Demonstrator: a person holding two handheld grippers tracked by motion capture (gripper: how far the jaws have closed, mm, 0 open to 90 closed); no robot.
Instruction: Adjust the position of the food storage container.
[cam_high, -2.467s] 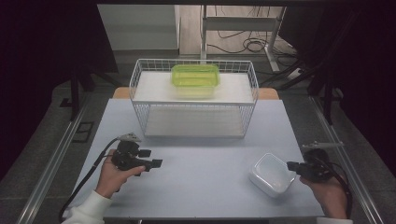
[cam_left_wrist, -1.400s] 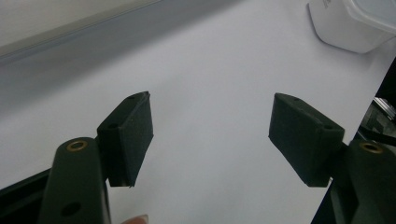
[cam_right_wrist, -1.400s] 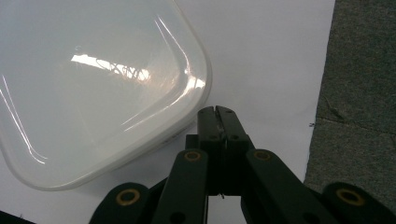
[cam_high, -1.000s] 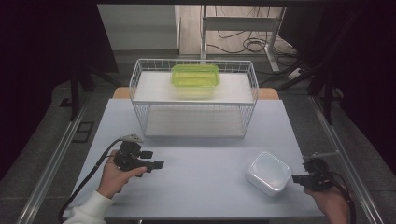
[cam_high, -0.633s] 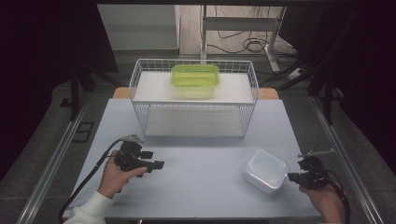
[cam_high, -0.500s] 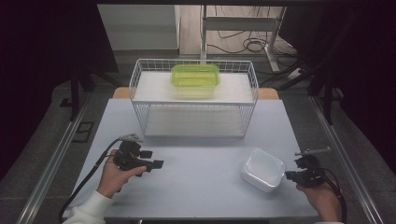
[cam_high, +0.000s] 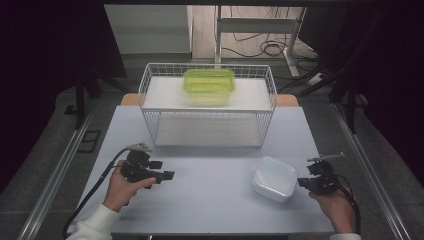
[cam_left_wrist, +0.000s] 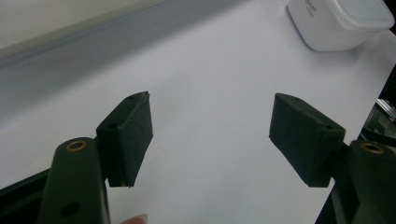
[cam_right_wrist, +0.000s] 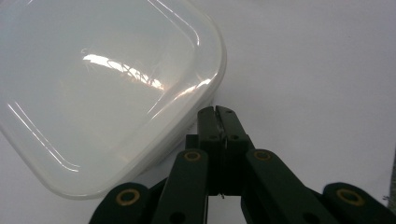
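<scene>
— How do the tongs stand?
— The left gripper (cam_high: 159, 175) rests on the white table (cam_high: 210, 200), jaws spread wide, nothing between them. The right gripper (cam_right_wrist: 217, 112) has its jaws pressed together, empty.
— And the white lidded container (cam_high: 274, 178)?
— Just beside the right gripper's tips, at their left; whether they touch is unclear.

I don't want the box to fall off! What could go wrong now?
The right gripper has its jaws shut and sits right against the white box, holding nothing. A push there might spin the box or slide it toward the table's near edge. The left gripper stands open and far off, too far to steady it.
</scene>
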